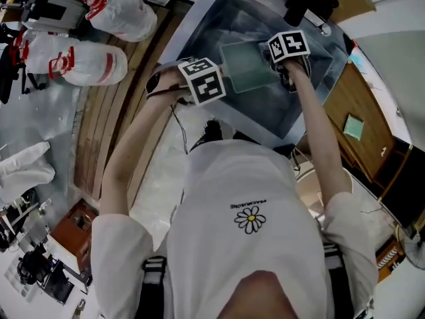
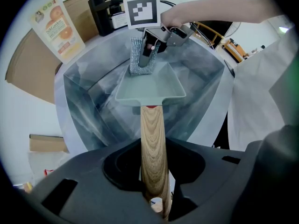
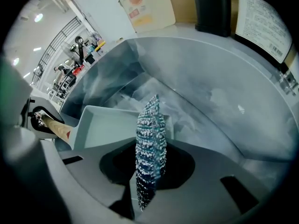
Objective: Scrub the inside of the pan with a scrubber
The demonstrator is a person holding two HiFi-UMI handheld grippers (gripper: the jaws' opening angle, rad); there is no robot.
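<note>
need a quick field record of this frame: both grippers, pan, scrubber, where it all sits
left gripper: jaws shut on the wooden handle of the pan
right gripper: jaws shut on the scrubber, seen edge-on
pan: square, pale green, held inside the sink, nothing visible in it
scrubber position: at the pan's far rim, opposite the handle
contact scrubber/pan: cannot tell
</note>
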